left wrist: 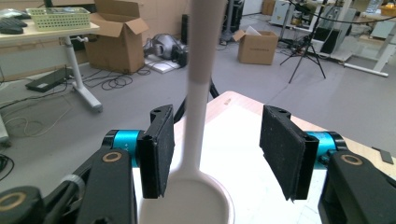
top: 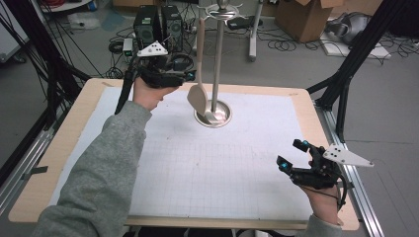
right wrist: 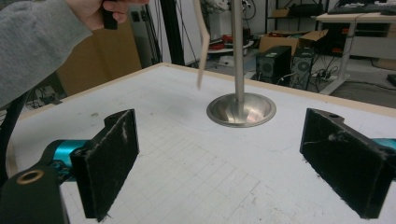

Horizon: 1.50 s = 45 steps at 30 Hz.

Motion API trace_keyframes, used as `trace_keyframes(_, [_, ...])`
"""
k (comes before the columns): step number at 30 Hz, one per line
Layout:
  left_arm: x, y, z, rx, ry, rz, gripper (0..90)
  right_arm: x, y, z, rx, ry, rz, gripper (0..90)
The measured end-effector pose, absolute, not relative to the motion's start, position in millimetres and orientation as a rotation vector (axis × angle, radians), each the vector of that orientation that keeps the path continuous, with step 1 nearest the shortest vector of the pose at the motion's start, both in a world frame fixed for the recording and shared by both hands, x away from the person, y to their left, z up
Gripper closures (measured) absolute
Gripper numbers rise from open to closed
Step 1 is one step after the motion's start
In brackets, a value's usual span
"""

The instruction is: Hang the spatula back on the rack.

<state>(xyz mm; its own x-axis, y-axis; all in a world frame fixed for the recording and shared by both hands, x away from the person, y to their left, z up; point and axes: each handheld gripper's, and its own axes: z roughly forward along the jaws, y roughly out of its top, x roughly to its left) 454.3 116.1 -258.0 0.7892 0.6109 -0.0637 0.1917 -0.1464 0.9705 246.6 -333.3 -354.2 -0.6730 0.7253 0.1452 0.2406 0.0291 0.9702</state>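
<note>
Cream plastic, long-handled and flat-bladed: a spatula (top: pixel 199 74) hangs from the top of a steel utensil stand (top: pixel 216 59) whose round base sits near the far edge of the table (top: pixel 59 148), a little left of its middle. The blade dangles just above that base.

From the high view, the left gripper (top: pixel 187 75) is held up over the far-left part of the table, level with the spatula's lower handle and just beside it. Whether the pads touch the handle cannot be told from there. The left gripper view settles it: the handle (left wrist: pixel 198 93) runs up between the two black pads with air on both sides, closer to the pad on that picture's left, so the jaws stand partly open around it and grip nothing. This view also shows the blade blurred at the bottom, very close to the lens.

The right gripper (top: pixel 292 154) rests low near the table's near-right corner, well apart from the stand. Its jaws stand wide open and empty, seen in the high view and plainer in the right gripper view, where the white gridded mat (right wrist: pixel 196 158) lies between the pads. That view looks across at the stand's dished base (right wrist: pixel 241 110) and the spatula's thin edge (right wrist: pixel 201 56), with the person's grey sleeve (right wrist: pixel 37 42) above.
</note>
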Motion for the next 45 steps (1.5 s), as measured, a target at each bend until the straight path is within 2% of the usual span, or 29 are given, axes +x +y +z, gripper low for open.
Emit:
trace_keyframes(8, [444.8,130.3,-265.5,1.713,0.649,0.432,41.7,246.7,-331.7,-353.6,0.969,1.925,1.676,10.6])
trace_keyframes(12, [441.0,139.2,-269.3,1.719,0.675,0.433,34.1,245.9,-329.9,-352.4,0.966,1.932,1.679,10.6])
trace_keyframes(21, [426.2,155.2,-279.5,1.757,0.670,0.422,26.6,245.8,-324.9,-349.1,0.931,1.941,1.678,10.6])
trace_keyframes(24, [422.2,161.3,-283.4,1.762,0.663,0.458,25.1,246.4,-322.5,-349.0,0.933,1.948,1.682,10.6])
trace_keyframes(31, [412.6,178.3,-291.9,1.749,0.690,0.473,15.4,250.8,-314.9,-349.8,0.921,1.972,1.677,10.6])
trace_keyframes(45, [382.5,207.8,-307.3,1.746,0.651,0.497,12.2,254.3,-307.9,-349.7,0.918,1.981,1.676,10.6])
